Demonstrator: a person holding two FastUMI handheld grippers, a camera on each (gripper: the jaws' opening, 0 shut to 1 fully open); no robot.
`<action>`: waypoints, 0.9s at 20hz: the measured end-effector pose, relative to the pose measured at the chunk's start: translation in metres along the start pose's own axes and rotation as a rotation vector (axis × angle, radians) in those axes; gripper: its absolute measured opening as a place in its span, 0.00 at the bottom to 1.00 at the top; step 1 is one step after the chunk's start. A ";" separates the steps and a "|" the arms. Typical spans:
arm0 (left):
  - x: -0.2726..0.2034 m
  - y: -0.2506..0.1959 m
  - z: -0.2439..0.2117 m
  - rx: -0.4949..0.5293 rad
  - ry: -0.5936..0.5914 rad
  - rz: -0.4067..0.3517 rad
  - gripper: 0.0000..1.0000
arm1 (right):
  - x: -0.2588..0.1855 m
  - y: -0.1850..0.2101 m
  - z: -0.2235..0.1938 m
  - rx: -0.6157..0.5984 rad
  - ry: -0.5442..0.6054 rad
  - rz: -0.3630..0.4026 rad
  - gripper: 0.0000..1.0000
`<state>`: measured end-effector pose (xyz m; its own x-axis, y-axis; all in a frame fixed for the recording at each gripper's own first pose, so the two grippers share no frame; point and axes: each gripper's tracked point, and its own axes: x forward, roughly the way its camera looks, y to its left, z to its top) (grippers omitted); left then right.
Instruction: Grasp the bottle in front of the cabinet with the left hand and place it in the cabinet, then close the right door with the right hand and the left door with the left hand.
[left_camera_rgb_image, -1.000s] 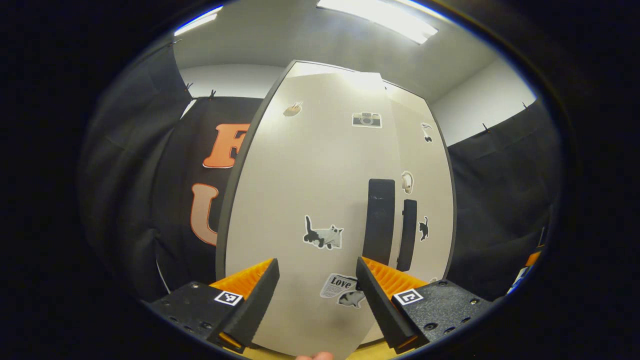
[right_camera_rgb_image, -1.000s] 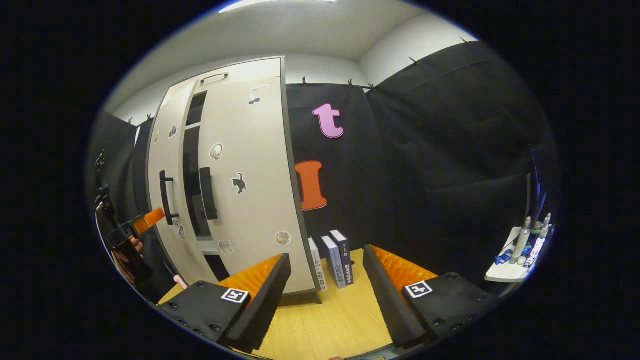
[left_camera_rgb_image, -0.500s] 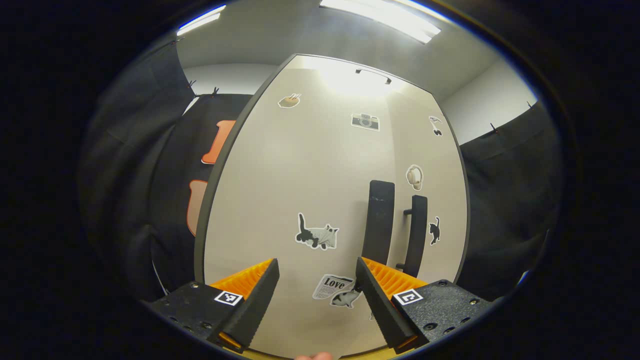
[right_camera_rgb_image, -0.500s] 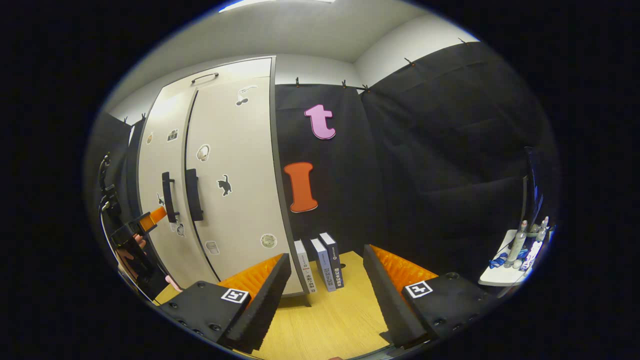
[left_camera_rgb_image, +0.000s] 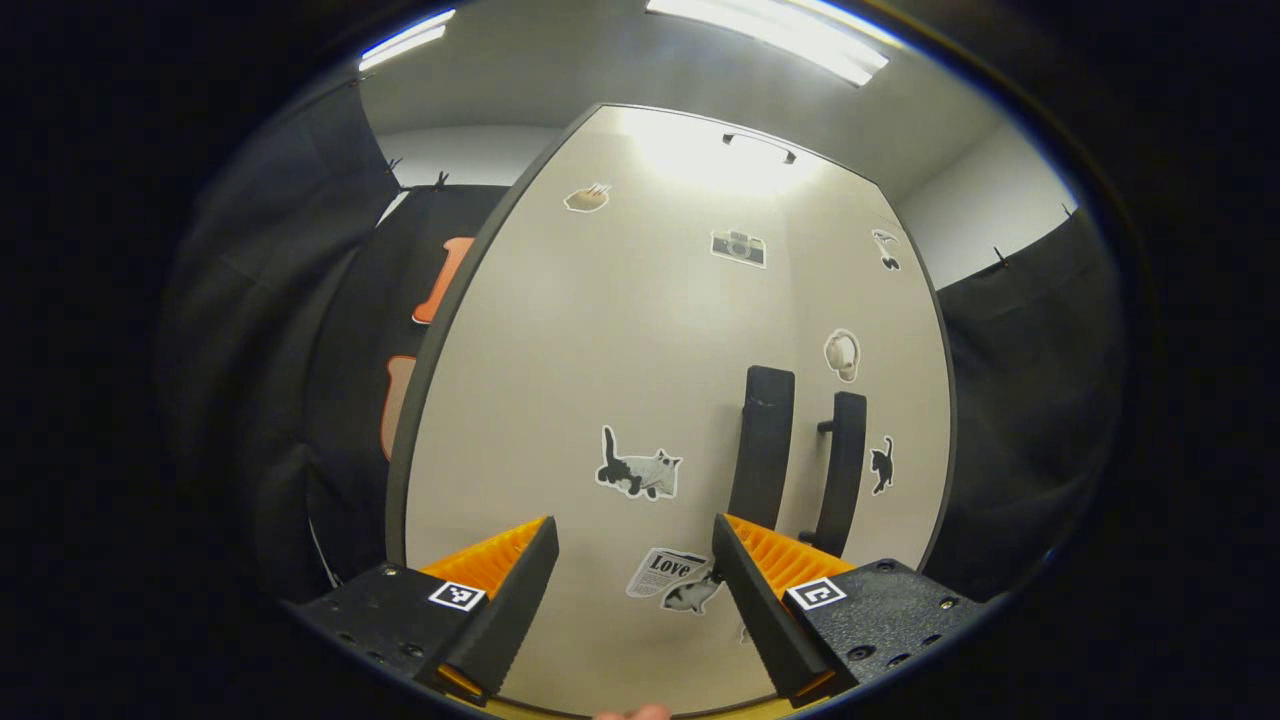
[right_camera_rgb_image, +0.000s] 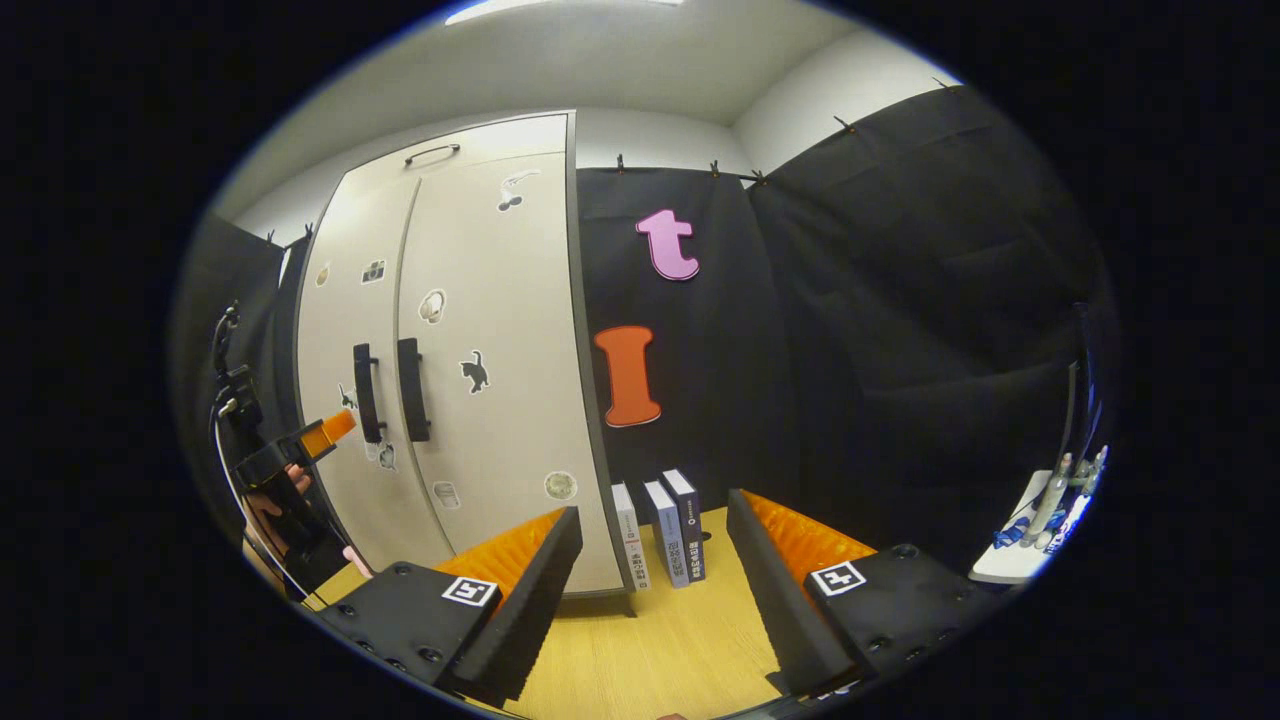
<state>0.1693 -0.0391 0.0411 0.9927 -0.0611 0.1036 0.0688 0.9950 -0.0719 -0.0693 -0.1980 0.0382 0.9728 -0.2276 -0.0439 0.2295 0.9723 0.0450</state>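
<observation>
Left gripper view: looking straight at the cabinet (left_camera_rgb_image: 640, 330), both doors lying flush. Left hand-held gripper (left_camera_rgb_image: 632, 590) hanging close before the left door (left_camera_rgb_image: 590, 360), fingers spread wide with nothing between them, whether touching the door impossible to tell. Two dark upright handles sitting side by side, the left handle (left_camera_rgb_image: 762, 445) just above the right-hand finger (left_camera_rgb_image: 760, 590), the right handle (left_camera_rgb_image: 842, 460) on the right door (left_camera_rgb_image: 880, 380). Cat sticker (left_camera_rgb_image: 640, 472) showing between the fingers, newspaper sticker (left_camera_rgb_image: 668, 572) lower down. Bottle hidden behind the doors, its place not being shown.

Right gripper view: facing the cabinet (right_camera_rgb_image: 460, 350) from its right side, doors meeting along one thin seam. Right hand-held gripper (right_camera_rgb_image: 655, 590) hovering well apart from the cabinet over the wooden tabletop (right_camera_rgb_image: 650, 650), fingers gaping wide, gripping nothing. Three books (right_camera_rgb_image: 660, 530) standing upright against the cabinet's right edge. Left hand-held gripper (right_camera_rgb_image: 300, 450), with a hand (right_camera_rgb_image: 268, 500) around it, reaching toward the left door (right_camera_rgb_image: 350, 380) just beside the handles. Small white shelf (right_camera_rgb_image: 1010, 560) with bottles sitting far right.
</observation>
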 end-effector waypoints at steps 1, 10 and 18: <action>-0.009 0.004 0.007 0.000 -0.013 0.006 0.94 | 0.000 0.003 0.000 0.001 -0.002 0.010 0.98; -0.103 0.042 0.040 0.030 0.018 0.071 0.94 | -0.017 0.064 -0.001 0.014 -0.018 0.156 0.98; -0.196 0.050 0.029 0.042 0.095 0.100 0.94 | -0.038 0.110 -0.015 -0.029 -0.011 0.255 0.98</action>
<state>-0.0250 0.0248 0.0463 0.9994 0.0333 0.0036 -0.0331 0.9988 -0.0351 -0.0818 -0.0812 0.0299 0.9994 0.0252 -0.0236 -0.0247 0.9994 0.0247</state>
